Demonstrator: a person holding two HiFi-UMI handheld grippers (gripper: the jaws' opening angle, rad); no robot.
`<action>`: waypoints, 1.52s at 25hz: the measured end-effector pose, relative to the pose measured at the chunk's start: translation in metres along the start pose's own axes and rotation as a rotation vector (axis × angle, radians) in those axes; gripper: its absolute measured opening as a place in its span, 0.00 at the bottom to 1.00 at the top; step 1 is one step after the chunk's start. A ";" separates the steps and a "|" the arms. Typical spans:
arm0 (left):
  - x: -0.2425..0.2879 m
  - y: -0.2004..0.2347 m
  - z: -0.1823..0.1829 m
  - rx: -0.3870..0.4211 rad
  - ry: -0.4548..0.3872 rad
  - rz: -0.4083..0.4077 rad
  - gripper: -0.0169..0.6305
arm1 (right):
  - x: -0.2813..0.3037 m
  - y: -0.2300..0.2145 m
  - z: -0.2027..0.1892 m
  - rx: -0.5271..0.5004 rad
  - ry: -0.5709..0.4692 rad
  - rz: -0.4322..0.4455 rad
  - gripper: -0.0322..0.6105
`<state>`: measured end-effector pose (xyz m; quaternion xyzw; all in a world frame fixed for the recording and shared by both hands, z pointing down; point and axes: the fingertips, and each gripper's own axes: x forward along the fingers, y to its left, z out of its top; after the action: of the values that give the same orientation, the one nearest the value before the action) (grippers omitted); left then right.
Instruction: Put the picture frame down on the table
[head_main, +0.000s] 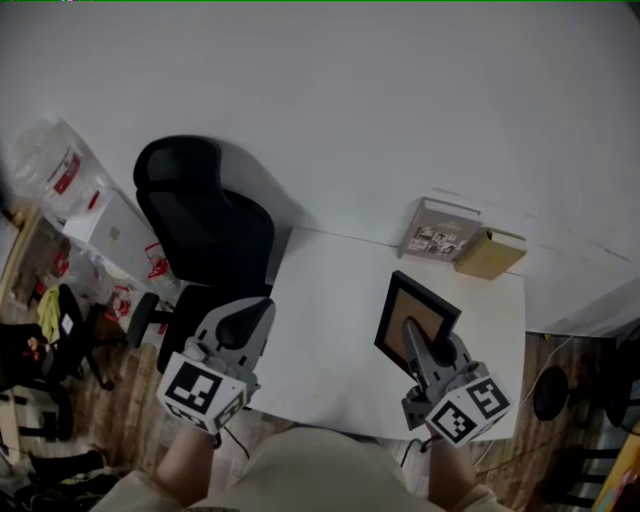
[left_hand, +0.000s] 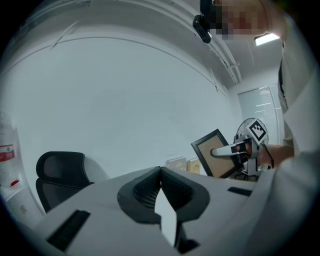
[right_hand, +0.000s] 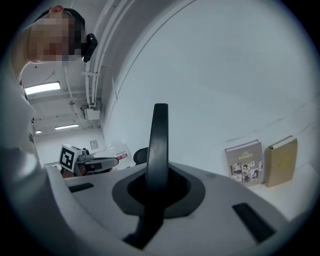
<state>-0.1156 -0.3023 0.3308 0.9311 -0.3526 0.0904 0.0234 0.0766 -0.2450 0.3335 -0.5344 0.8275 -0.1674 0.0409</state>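
The picture frame (head_main: 422, 303), black with a tan panel, is tilted up above the right part of the white table (head_main: 320, 345). My right gripper (head_main: 413, 338) is shut on its near edge. In the right gripper view the frame (right_hand: 159, 145) stands edge-on between the jaws as a thin dark strip. The left gripper view shows the frame (left_hand: 214, 149) and the right gripper (left_hand: 231, 151) off to the right. My left gripper (head_main: 247, 314) hovers at the table's left front edge, shut with nothing in it; its pads (left_hand: 150, 189) meet at the tip.
Two books (head_main: 440, 230) (head_main: 490, 254) lean against the wall at the table's back right. A black office chair (head_main: 205, 215) stands left of the table. Bags and clutter (head_main: 80, 215) fill the floor at far left. A person's light sleeve (left_hand: 300, 125) shows at the right.
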 end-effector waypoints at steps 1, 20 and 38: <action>0.001 0.002 -0.001 -0.004 0.000 0.001 0.06 | 0.002 0.000 -0.001 -0.005 0.008 -0.001 0.10; 0.024 0.046 -0.012 -0.011 0.005 0.037 0.06 | 0.070 -0.031 -0.028 0.447 0.082 0.105 0.10; 0.115 0.097 -0.087 -0.050 0.121 0.060 0.06 | 0.199 -0.076 -0.087 0.598 0.214 0.122 0.10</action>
<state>-0.1079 -0.4406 0.4355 0.9122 -0.3802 0.1382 0.0650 0.0363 -0.4318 0.4615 -0.4275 0.7718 -0.4553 0.1189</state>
